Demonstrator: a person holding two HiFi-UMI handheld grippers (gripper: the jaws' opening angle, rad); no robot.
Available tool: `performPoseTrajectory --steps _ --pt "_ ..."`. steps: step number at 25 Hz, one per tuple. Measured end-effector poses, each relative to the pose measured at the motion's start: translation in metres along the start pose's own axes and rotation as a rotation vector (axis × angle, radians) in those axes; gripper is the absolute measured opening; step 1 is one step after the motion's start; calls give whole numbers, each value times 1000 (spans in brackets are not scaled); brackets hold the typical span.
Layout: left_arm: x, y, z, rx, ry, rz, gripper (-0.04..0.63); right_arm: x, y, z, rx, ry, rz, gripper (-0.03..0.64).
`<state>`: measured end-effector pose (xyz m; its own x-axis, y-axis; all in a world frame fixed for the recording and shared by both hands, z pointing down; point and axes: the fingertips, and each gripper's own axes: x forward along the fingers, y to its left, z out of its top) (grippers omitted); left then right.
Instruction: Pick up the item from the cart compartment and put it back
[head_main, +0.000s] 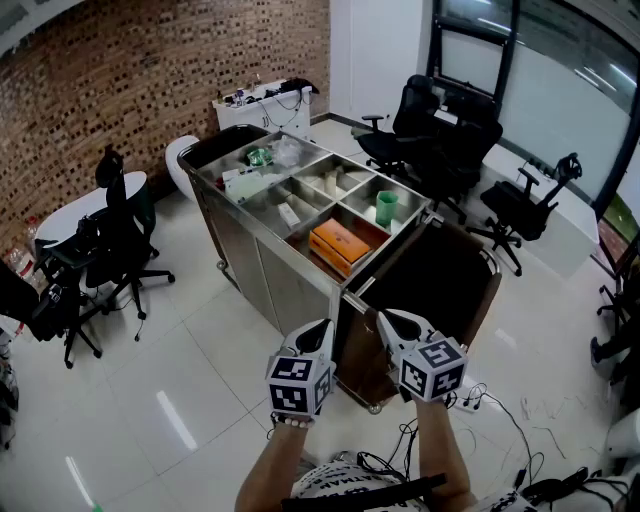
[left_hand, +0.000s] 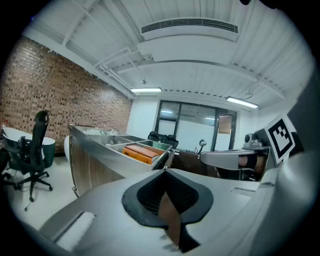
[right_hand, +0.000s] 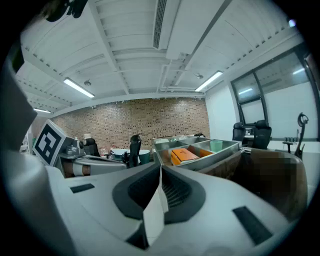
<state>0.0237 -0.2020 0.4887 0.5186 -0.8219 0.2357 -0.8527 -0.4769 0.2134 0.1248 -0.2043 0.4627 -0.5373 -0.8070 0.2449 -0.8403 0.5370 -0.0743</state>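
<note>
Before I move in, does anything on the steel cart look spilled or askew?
Nothing stands out. The flat orange box lies level in its compartment of the stainless steel cart, the pale green cup stands upright, nothing spilled.

Cart (head_main: 250, 262) top open above; chairs (head_main: 118, 232) flank sides.

1 steel cart (head_main: 262, 268), 1 orange box (head_main: 340, 243), 1 green cup (head_main: 386, 207), 1 left claw (head_main: 323, 328), 1 right claw (head_main: 388, 320)

No legible text, label or number (left marker cube (head_main: 297, 385) and right marker cube (head_main: 432, 366) show only square patterns; lettering on person's shirt (head_main: 335, 487) too blurred).
</note>
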Motion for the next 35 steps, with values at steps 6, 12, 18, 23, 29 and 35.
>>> performPoseTrajectory --steps 6,12,18,23,29,35 --pt "1 3 2 2 -7 19 2 5 -3 -1 -20 19 23 23" --pt "12 11 16 20 -21 31 3 20 -14 21 -75 22 35 23" --pt "29 26 38 24 -33 15 2 52 -25 48 -118 53 52 61" --pt "44 42 58 43 -33 5 3 86 -26 62 -157 128 84 241" --pt "61 60 73 43 -18 9 2 122 -34 69 -186 231 92 376" --pt "75 78 85 -18 3 -9 3 160 -54 65 -218 407 81 420"
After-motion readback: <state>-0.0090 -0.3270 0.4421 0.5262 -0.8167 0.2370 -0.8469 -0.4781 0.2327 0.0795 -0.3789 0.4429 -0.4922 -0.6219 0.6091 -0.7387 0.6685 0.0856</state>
